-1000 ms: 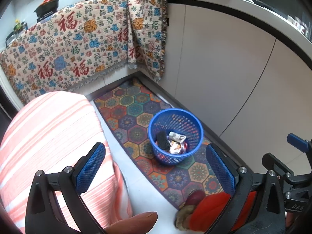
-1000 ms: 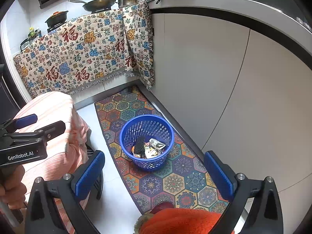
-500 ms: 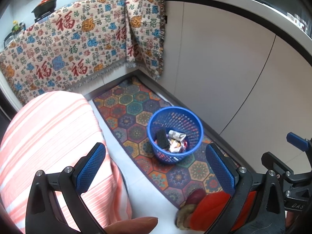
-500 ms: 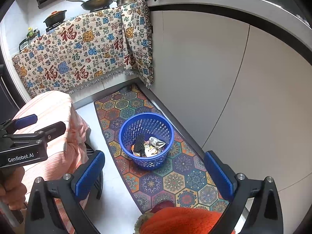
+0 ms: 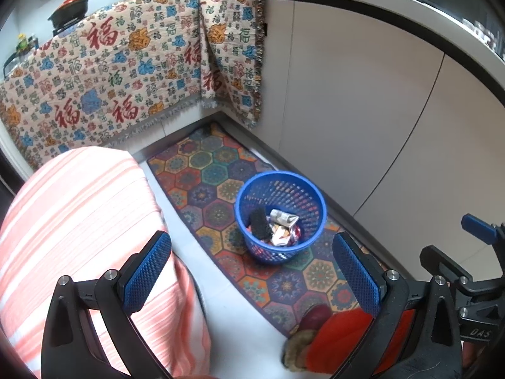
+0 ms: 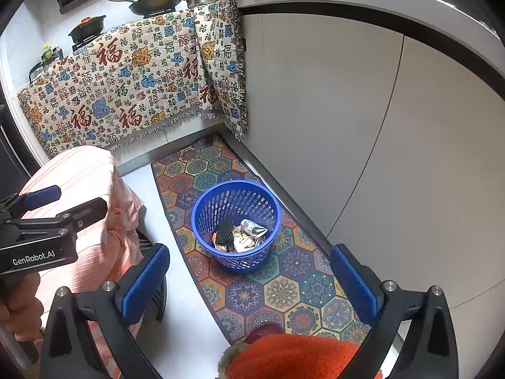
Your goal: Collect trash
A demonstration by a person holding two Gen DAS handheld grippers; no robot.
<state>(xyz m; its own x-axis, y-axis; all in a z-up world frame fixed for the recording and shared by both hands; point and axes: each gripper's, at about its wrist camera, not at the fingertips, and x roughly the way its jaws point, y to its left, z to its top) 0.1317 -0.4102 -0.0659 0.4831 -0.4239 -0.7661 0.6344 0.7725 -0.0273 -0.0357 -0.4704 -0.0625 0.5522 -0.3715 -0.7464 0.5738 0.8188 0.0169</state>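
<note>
Your left gripper [image 5: 252,271] has its fingers spread wide with nothing between them; its blue pads [image 5: 146,271] frame the lower centre of the left wrist view. Your right gripper [image 6: 249,279] is likewise spread wide and holds nothing.

The blue basket [image 5: 311,189] stands upright on the patterned floor mat [image 5: 214,170], slightly right of centre in the left wrist view and at centre in the right wrist view [image 6: 202,202]. Inside it lies the trash: a crumpled silver wrapper [image 5: 284,218], a black mesh item [image 5: 259,223] leaning against the inner wall, and smaller mixed scraps beneath them.

A striped orange cloth [image 5: 79,221] covers a piece of furniture at the left of both frames. An orange fuzzy slipper [image 6: 293,357] occupies the bottom edge. Grey cabinet fronts [image 5: 363,94] fill the right side, and a patterned blanket [image 5: 110,72] hangs over the counter at upper left.
</note>
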